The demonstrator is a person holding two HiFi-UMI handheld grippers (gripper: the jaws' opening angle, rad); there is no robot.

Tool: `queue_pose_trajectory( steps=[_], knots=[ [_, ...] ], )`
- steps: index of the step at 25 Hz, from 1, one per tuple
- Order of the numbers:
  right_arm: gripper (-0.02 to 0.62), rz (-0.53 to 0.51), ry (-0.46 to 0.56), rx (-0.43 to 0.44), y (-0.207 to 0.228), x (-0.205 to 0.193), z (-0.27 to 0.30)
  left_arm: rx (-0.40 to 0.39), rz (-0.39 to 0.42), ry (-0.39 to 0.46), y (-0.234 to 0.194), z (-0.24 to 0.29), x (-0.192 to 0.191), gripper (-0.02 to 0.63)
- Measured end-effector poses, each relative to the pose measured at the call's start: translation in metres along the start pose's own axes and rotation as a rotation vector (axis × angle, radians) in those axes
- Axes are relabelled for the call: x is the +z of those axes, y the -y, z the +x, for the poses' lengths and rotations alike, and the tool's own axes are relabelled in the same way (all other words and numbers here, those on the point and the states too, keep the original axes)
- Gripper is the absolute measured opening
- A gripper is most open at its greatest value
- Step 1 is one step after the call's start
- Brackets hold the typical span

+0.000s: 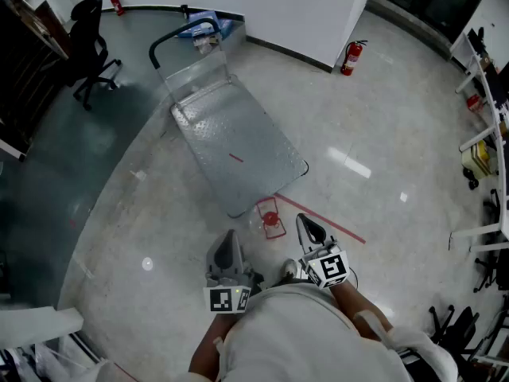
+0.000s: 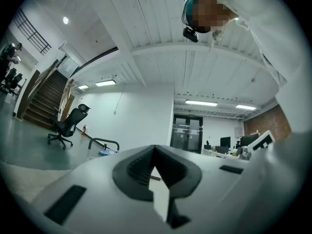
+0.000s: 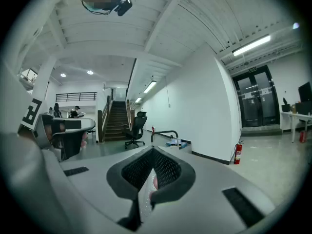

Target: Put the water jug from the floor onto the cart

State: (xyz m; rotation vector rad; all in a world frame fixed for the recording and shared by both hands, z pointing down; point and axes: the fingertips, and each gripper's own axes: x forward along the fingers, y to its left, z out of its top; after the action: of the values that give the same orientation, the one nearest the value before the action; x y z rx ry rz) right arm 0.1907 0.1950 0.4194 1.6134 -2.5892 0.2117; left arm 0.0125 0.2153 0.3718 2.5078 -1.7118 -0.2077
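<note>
The water jug (image 1: pixel 269 219), clear with a red cap, stands on the floor just off the near end of the cart. The cart (image 1: pixel 238 146) is a flat silver platform trolley whose black push handle (image 1: pixel 184 35) is at its far end. Its deck is bare. My left gripper (image 1: pixel 231 237) is held low in front of the person, shut, left of the jug and a little short of it. Shut too, my right gripper (image 1: pixel 303 220) sits just right of the jug and apart from it. Both gripper views point level across the room: left gripper (image 2: pixel 155 152), right gripper (image 3: pixel 152 152), nothing held.
A red fire extinguisher (image 1: pixel 352 57) stands against the white wall behind the cart. At far left is a black office chair (image 1: pixel 91 46). Blue items (image 1: pixel 208 26) lie beyond the cart's handle. A red tape line (image 1: pixel 330 221) crosses the floor near the jug. Desks (image 1: pixel 485 94) line the right edge.
</note>
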Motion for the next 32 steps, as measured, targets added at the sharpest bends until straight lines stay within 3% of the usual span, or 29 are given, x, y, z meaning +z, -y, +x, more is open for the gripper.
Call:
queue_pose_trajectory(
  steps=[12,18,20,23,25,27,30,32],
  knots=[
    [0.011,0.005,-0.031,0.012,-0.004,-0.012,0.004,0.025,-0.005,-0.007,-0.006,-0.007,-0.003,0.003],
    [0.012,0.027,-0.225,0.011,0.006,-0.061,0.032,0.043,-0.012,-0.017,-0.013,-0.004,-0.006,0.003],
    [0.014,0.061,-0.386,0.034,0.009,-0.103,0.049,0.049,-0.017,-0.022,-0.017,-0.002,-0.009,0.003],
    [0.026,0.13,-0.709,0.109,0.009,-0.194,0.075,0.062,-0.028,-0.031,-0.024,0.005,-0.02,0.003],
    [0.133,0.156,-0.888,0.148,0.009,-0.259,0.089,0.08,-0.039,-0.042,-0.033,0.011,-0.034,0.003],
    [0.194,0.168,-1.035,0.161,0.01,-0.321,0.098,0.095,-0.05,-0.066,-0.043,0.015,-0.052,0.003],
    [0.231,0.176,-1.183,0.123,0.008,-0.397,0.101,0.101,-0.06,-0.122,-0.054,0.011,-0.076,0.003],
    [0.249,0.164,-1.203,0.079,0.011,-0.434,0.113,0.098,-0.057,-0.148,-0.063,0.01,-0.092,0.003]
  ],
)
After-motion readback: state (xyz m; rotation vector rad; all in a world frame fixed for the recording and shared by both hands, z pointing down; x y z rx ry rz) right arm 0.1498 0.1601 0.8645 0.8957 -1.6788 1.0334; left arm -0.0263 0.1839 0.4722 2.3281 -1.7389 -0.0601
